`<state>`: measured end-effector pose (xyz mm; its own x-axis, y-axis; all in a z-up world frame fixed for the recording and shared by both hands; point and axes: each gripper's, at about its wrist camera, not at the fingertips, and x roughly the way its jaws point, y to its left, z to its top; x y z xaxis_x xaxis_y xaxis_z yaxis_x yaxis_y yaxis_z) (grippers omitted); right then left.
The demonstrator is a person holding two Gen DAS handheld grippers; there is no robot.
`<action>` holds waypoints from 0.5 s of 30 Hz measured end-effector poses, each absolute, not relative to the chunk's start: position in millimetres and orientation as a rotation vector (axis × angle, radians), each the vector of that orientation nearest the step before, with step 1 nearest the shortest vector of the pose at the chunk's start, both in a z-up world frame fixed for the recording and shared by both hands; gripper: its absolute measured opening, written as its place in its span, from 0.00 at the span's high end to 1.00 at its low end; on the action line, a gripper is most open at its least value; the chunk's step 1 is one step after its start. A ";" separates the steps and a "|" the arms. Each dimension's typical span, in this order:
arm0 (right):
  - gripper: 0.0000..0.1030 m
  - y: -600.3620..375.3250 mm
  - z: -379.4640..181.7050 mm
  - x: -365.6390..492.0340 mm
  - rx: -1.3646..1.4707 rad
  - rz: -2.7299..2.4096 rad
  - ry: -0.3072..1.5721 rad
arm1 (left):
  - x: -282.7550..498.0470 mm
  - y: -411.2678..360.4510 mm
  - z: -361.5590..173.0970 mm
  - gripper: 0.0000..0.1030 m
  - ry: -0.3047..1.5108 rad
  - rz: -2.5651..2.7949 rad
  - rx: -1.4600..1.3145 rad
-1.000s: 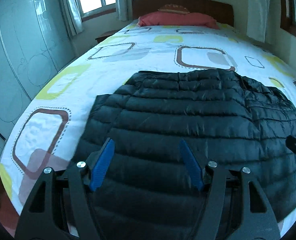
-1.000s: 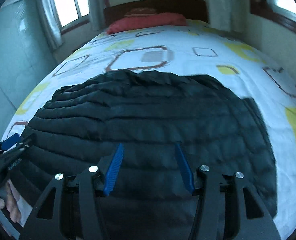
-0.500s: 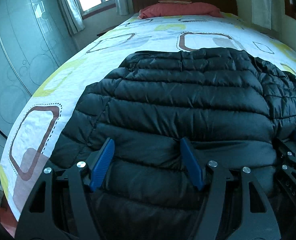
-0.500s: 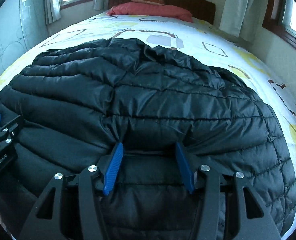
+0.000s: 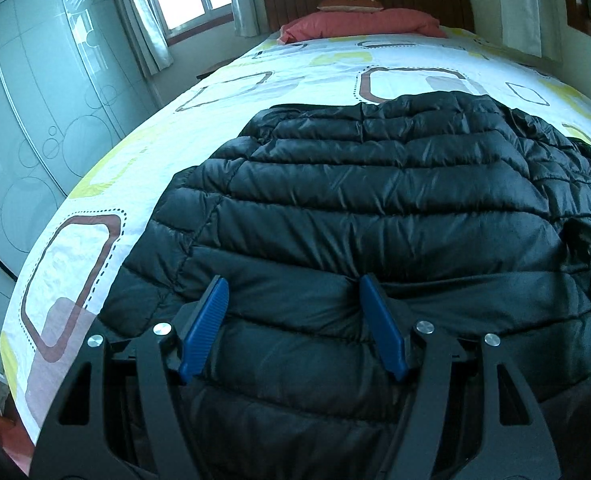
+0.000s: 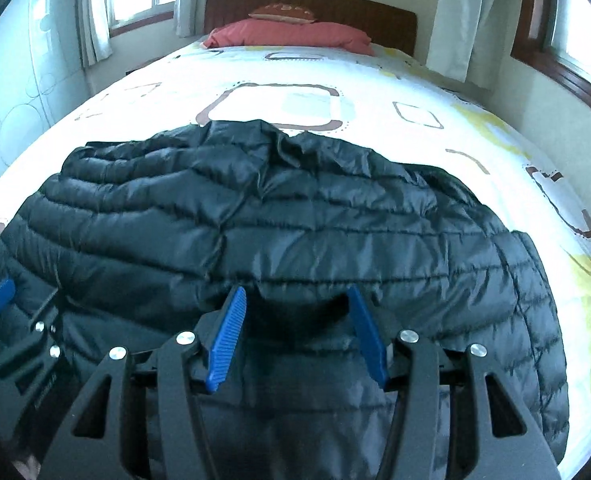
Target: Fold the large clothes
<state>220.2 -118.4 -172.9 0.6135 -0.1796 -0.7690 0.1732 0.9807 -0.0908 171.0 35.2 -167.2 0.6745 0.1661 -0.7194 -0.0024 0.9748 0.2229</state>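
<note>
Black puffer jacket [image 5: 375, 208] lengthwise (collar headboardward)

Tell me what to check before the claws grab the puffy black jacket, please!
1. Left claw open: ok, blue fingers spread wide.
2. Right claw open: ok, spread the same way.
3. Jacket fabric between each claw's fingers: ok; both sit low at the near part of the black jacket.
4. Both claws side by side along the jacket: ok.
5. Jacket lying flat on the bed: not ok, its far edge is bunched.
6. Exact hem under the claws: cannot tell.
</note>
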 end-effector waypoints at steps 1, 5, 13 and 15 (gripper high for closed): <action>0.48 -118.0 -176.0 222.5 -0.016 -0.208 0.896 | 170.8 35.1 -167.4 0.34 0.824 0.097 0.211; 0.48 -112.3 -195.2 225.3 -0.069 -0.224 0.887 | 170.2 34.6 -167.6 0.34 0.819 0.098 0.213; 0.48 -109.5 -200.3 220.0 -0.087 -0.240 0.850 | 169.0 38.7 -162.2 0.34 0.826 0.083 0.181; 0.48 -108.3 -200.6 219.0 -0.092 -0.244 0.846 | 168.3 39.9 -160.0 0.35 0.828 0.082 0.166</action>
